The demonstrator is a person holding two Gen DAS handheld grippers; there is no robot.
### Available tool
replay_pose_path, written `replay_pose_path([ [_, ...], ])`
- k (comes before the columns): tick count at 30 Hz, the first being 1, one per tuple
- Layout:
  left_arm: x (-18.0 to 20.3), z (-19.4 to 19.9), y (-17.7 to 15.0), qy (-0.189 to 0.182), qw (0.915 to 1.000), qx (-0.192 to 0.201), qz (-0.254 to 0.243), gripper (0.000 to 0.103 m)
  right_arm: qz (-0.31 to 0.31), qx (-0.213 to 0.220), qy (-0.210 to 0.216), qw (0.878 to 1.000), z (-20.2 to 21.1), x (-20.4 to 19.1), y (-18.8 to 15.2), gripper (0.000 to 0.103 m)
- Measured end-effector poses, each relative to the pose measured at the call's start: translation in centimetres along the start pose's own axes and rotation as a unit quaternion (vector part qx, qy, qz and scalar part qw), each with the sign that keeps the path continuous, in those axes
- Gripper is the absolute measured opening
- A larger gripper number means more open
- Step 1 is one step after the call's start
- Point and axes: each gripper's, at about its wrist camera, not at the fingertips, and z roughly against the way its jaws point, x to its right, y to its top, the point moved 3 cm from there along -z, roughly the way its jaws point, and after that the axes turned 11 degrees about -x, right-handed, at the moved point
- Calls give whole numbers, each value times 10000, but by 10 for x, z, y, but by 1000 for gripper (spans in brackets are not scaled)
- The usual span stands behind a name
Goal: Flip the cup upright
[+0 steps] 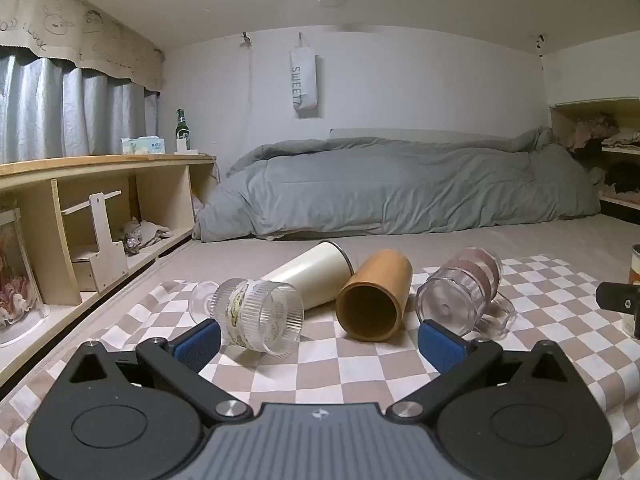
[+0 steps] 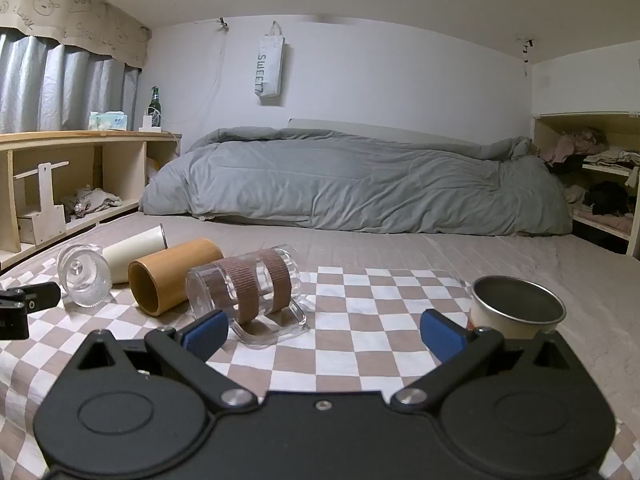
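Note:
Several cups lie on their sides on a checkered cloth (image 1: 320, 372): a ribbed glass cup (image 1: 258, 312), a white tumbler (image 1: 308, 274), a tan wooden cup (image 1: 374, 296) and a clear mug with brown bands (image 1: 460, 288). My left gripper (image 1: 320, 340) is open and empty just short of them. In the right wrist view the same cups show: ribbed glass (image 2: 84, 276), white tumbler (image 2: 136, 250), wooden cup (image 2: 172, 276), banded mug (image 2: 248, 288). A metal-rimmed cup (image 2: 516, 308) stands upright at right. My right gripper (image 2: 324, 330) is open and empty.
The cloth lies on a bed (image 2: 400, 248) with a grey duvet (image 1: 400, 184) bunched at the back. Wooden shelving (image 1: 100, 216) runs along the left, with a green bottle (image 1: 182, 128) on top. More shelves (image 2: 600, 184) with clothes stand at right.

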Motion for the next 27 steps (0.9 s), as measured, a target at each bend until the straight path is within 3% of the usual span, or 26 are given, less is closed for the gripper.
replay_pose_path([
  [27, 2, 1, 0, 2, 10000, -32, 25, 103, 24, -1, -9, 10000, 1, -1, 1, 103],
])
